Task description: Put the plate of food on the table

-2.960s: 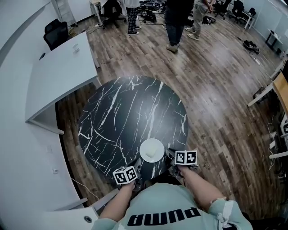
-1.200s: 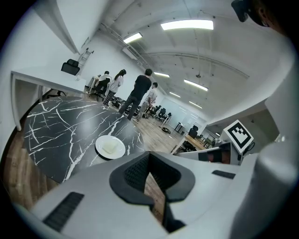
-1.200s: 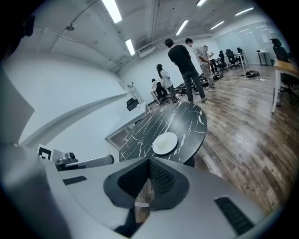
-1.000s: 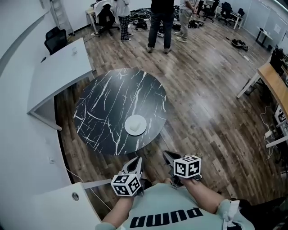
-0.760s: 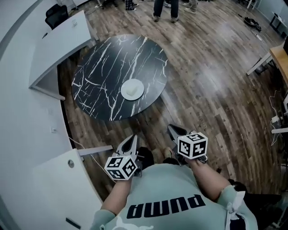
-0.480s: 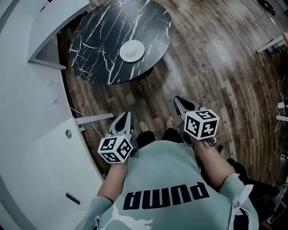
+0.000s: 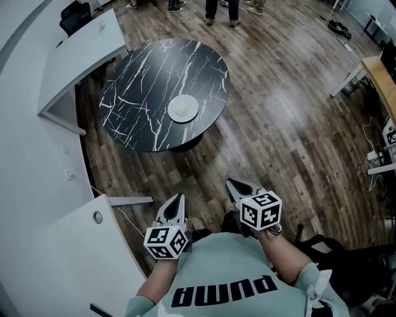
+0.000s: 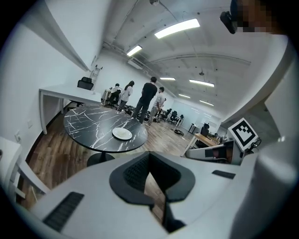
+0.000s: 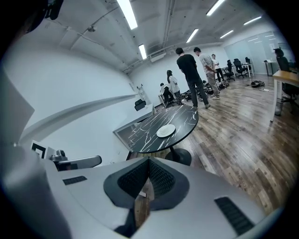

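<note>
A white plate (image 7: 183,108) with pale food on it rests on the round black marble table (image 7: 142,80), near the table's near edge. Both grippers are held close to my body over the wood floor, well short of the table. My left gripper (image 7: 179,198) is shut with nothing in it; the plate (image 8: 122,134) lies far beyond its jaws in the left gripper view. My right gripper (image 7: 231,183) is also shut and empty. In the right gripper view its pads meet at the tip (image 9: 149,161), and the plate (image 9: 166,130) sits far off on the table (image 9: 154,122).
A white desk (image 7: 80,56) stands left of the round table, and a white counter (image 7: 55,260) runs close by my left side. Several people (image 7: 218,7) stand beyond the table. A wooden desk (image 7: 380,74) is at the right edge.
Three seconds ago both grippers were at the plate by the table's edge. Now they are away from it, drawn back to my body, and the plate stays on the table, farther off.
</note>
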The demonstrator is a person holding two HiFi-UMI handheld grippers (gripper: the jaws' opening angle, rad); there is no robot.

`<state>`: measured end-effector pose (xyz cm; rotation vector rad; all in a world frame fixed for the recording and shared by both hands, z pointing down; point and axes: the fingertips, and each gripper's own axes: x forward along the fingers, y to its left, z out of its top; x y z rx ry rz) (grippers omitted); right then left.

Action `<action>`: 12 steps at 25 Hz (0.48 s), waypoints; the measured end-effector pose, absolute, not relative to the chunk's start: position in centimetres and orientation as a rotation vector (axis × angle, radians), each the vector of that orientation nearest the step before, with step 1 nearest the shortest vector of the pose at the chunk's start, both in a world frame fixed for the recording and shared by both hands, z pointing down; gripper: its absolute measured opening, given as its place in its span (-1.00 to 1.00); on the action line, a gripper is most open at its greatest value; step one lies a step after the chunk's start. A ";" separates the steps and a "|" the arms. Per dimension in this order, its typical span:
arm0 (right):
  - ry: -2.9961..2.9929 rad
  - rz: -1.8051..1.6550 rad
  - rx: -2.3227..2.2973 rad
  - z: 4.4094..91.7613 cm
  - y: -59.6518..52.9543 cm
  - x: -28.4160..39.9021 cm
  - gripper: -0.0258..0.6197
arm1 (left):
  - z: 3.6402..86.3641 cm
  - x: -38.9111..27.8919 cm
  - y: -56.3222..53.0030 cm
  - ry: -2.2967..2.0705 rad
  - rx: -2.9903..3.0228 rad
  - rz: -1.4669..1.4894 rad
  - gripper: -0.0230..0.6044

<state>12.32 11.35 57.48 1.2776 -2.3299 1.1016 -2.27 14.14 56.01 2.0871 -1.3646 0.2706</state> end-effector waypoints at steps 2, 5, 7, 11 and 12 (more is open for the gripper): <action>-2.304 1.111 1.303 57.5 13.1 11.3 -0.90 | 55.7 -2.7 15.1 -1.325 2.112 0.266 -0.91; -2.271 1.126 1.348 57.7 15.1 10.4 -0.90 | 55.2 -3.0 16.0 -1.276 2.161 0.261 -0.91; -2.263 1.128 1.358 57.4 16.2 9.7 -0.90 | 55.2 -3.3 16.5 -1.261 2.171 0.262 -0.91; -2.280 1.096 1.340 56.5 17.1 9.2 -0.90 | 54.8 -3.8 16.9 -1.280 2.160 0.243 -0.91; -2.287 1.088 1.333 56.3 17.1 9.3 -0.90 | 54.6 -3.8 16.8 -1.290 2.160 0.238 -0.91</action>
